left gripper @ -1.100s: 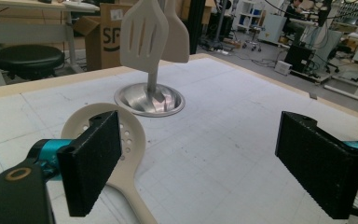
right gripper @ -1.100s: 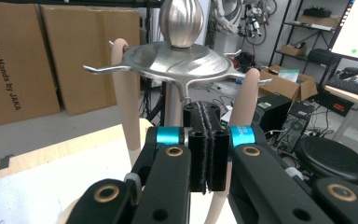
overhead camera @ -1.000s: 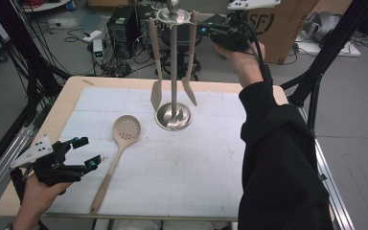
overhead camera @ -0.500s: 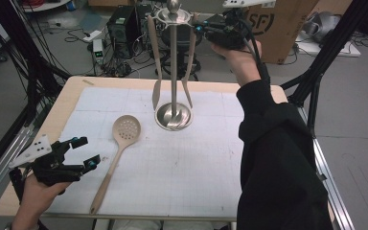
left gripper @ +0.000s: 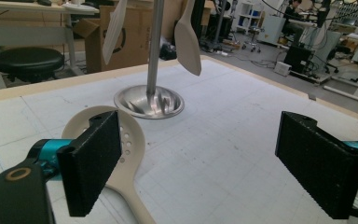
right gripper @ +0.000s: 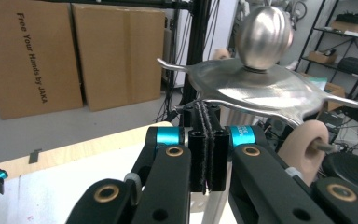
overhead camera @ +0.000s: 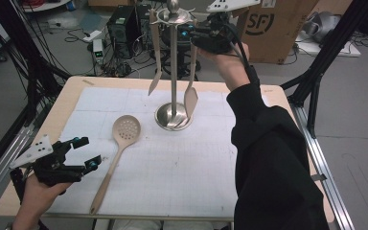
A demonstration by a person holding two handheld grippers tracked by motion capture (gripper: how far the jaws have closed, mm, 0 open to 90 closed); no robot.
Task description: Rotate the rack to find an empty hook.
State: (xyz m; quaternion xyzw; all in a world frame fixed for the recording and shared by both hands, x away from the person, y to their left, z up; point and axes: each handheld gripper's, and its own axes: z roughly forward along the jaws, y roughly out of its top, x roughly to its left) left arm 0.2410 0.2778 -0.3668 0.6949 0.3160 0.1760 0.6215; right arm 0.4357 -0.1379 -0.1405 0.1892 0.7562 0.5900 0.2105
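Note:
A steel utensil stand (overhead camera: 173, 118) rises at the table's far middle. Two beige utensils hang from it: a spatula (overhead camera: 154, 76) on the left and a spoon-like one (overhead camera: 190, 98) on the right. My right gripper (overhead camera: 197, 34) is up beside the stand's top rack (right gripper: 261, 88), and its jaws (right gripper: 207, 154) are shut with nothing between them. A beige handle end (right gripper: 305, 149) hangs on a hook just to their right. A beige slotted spoon (overhead camera: 124, 132) lies flat on the white mat. My left gripper (overhead camera: 85, 152) rests open at the near left, with the spoon's head (left gripper: 130, 140) behind its left pad (left gripper: 91, 168).
The person's black sleeve (overhead camera: 268, 158) reaches across the table's right side. Cardboard boxes (overhead camera: 278, 26), cables and black frame posts stand beyond the far edge. The stand's base (left gripper: 149, 101) lies ahead of the left gripper, with bare gridded mat (left gripper: 223, 140) between.
The right gripper has shifted a little left, closer to the stand's top. The two hanging utensils have swung slightly. The left gripper and the slotted spoon have stayed put.

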